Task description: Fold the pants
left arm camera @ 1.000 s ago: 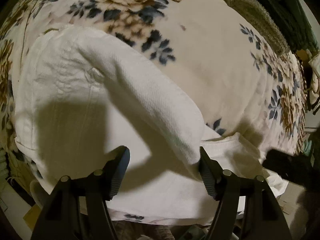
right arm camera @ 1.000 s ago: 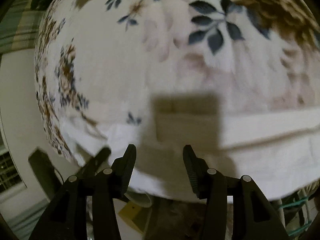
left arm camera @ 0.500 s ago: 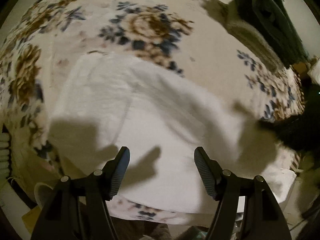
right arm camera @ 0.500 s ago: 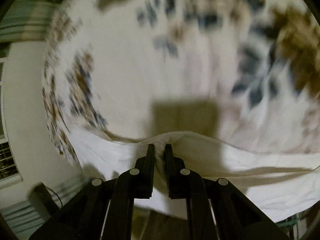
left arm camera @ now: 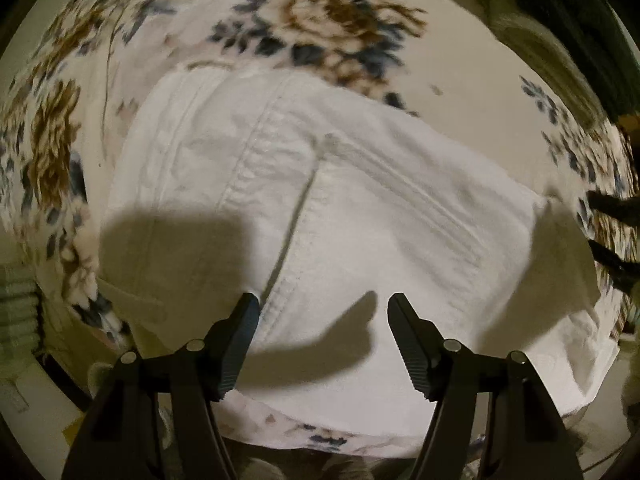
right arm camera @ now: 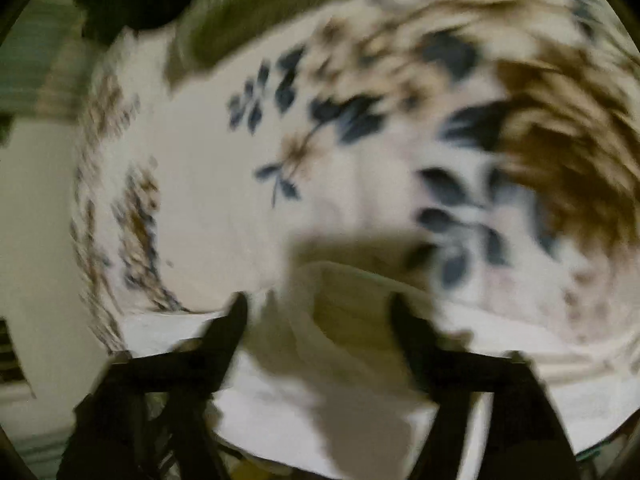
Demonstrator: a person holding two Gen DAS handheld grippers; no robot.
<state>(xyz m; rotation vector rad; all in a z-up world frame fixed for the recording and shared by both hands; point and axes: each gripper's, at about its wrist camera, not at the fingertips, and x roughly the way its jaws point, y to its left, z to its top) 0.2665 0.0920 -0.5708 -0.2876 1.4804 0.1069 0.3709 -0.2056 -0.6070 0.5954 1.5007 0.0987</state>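
My right gripper (right arm camera: 316,312), clamped on the pants' (left arm camera: 360,208) edge half a second ago, is opening and letting the raised fold drop, so the pants now lie doubled near the blanket's (left arm camera: 200,32) front edge, while my left gripper (left arm camera: 324,312) hangs empty, fingers apart.

The pants (left arm camera: 340,216) lie flat on the blanket (left arm camera: 224,12), near its front edge. A towel (left arm camera: 532,44) lies on the blanket's far right.

Home bedroom, floral fleece blanket (left arm camera: 352,28) over a bed, green bedding (left arm camera: 560,12) heaped beside it
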